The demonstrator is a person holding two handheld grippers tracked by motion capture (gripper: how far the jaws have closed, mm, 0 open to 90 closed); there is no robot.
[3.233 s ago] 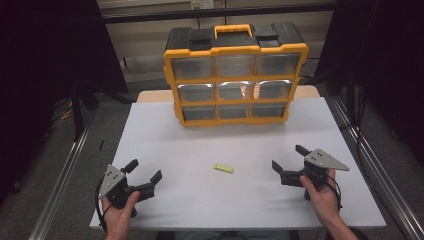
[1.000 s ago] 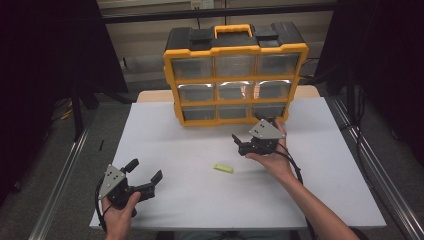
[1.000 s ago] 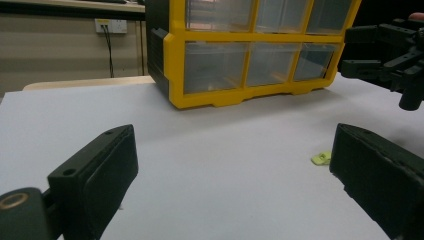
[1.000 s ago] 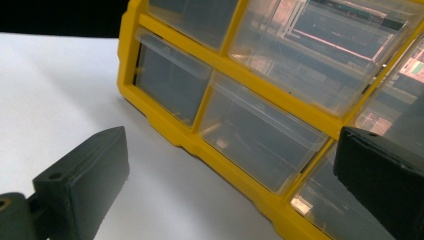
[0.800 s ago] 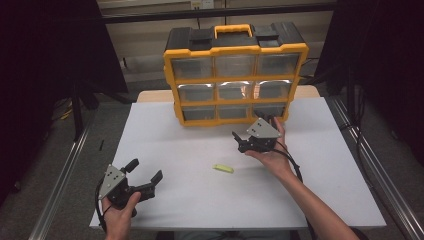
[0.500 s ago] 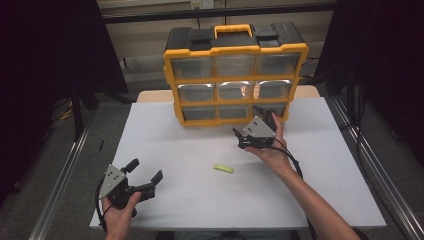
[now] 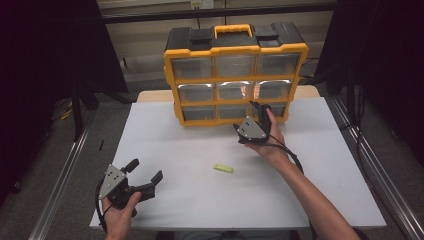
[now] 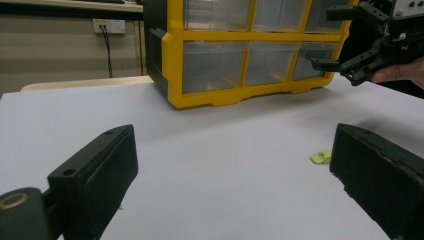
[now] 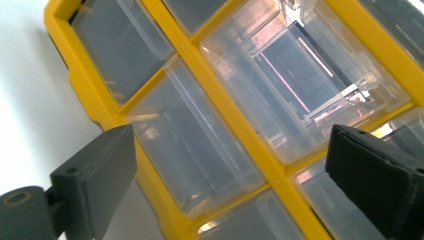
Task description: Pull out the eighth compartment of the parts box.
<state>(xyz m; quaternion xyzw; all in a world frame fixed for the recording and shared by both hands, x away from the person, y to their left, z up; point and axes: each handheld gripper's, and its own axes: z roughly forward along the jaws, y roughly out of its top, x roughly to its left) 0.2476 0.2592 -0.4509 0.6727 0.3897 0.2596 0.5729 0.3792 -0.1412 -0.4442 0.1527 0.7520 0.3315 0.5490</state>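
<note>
A yellow organizer [image 7: 235, 75] with clear drawers stands upright at the back of the white table [image 7: 320, 165]. My right gripper [image 7: 247, 116] is held open just in front of its bottom row, near the middle and right drawers. In the right gripper view the open right gripper [image 9: 230, 135] faces the clear drawers [image 9: 195, 150] from close up, tilted, with nothing between the jaws. My left gripper [image 7: 146, 169] rests open near the front left corner. A small yellow-green piece [image 7: 223, 168] lies mid-table; in the left gripper view the same piece [image 8: 320, 156] sits beside the open left gripper [image 8: 232, 140].
The organizer [image 8: 235, 55] has a black top and a yellow carry handle [image 7: 233, 29]. The right gripper [image 8: 345, 55] and a hand appear at the top right of the left gripper view. Metal rails [image 7: 60, 185] run along both sides of the table.
My right gripper has travelled from the front right of the table up to the organizer's bottom drawers, edging closer over the last second. The left gripper and the yellow-green piece stayed put.
</note>
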